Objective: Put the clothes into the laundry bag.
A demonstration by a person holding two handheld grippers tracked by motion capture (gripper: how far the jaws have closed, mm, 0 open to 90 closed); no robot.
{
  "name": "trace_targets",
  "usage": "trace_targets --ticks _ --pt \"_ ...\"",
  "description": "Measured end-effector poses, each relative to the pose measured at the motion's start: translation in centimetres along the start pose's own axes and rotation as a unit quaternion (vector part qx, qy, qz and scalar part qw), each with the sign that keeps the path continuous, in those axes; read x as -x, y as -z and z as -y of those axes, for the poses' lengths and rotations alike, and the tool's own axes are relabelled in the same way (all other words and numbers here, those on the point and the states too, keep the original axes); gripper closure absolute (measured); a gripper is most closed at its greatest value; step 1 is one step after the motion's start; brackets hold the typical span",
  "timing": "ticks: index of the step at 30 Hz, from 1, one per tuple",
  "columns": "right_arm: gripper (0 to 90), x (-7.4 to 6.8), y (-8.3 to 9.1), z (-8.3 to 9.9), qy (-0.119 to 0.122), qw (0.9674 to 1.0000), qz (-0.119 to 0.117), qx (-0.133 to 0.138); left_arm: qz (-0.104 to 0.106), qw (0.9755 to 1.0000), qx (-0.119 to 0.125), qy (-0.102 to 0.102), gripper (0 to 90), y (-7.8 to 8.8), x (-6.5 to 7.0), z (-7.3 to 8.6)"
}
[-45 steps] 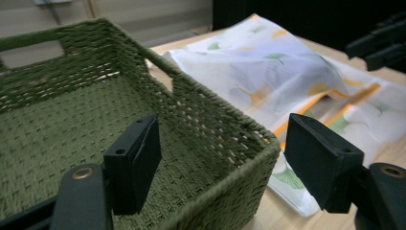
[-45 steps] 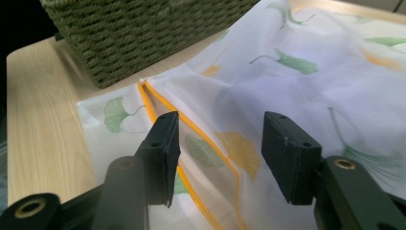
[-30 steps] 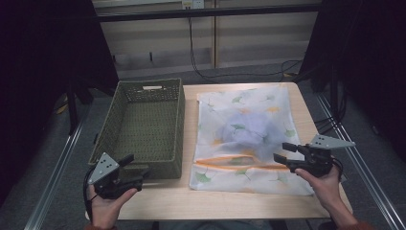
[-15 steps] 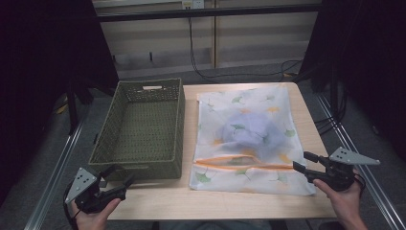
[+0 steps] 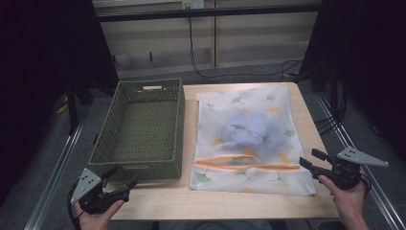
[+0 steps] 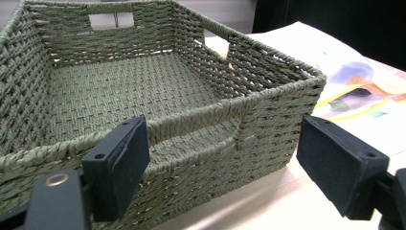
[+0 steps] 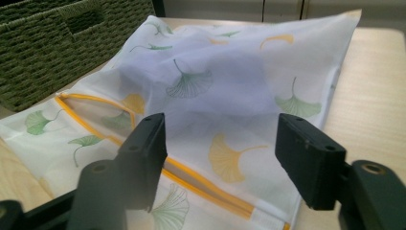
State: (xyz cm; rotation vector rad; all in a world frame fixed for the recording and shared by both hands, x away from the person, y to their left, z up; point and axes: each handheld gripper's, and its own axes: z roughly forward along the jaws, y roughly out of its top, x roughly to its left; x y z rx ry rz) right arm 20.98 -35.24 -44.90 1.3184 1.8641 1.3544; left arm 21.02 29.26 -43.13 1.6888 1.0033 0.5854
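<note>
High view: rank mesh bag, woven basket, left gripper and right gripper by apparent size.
1-2. mesh bag and woven basket: look alike, no clear winner.
3-4. right gripper and left gripper: much smaller, about equal.

The high view looks forward and down from above the person's side of the counter (image 5: 249, 206), taking in its whole top from some way off. The left gripper view sits low and close at the near corner of the woven basket (image 6: 191, 96), facing along it. The right gripper view sits low over the mesh bag (image 7: 230, 81), facing across it. Both gripper views share the basket and the bag with the high view.
</note>
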Motion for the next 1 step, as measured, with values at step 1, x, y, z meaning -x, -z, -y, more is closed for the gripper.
trace_targets --ticks 1 --pt "34.0 0.02 -0.04 -0.02 -0.006 1.0000 0.000 -0.005 0.001 1.0000 -0.003 0.002 18.5 0.00 0.01 -0.01"
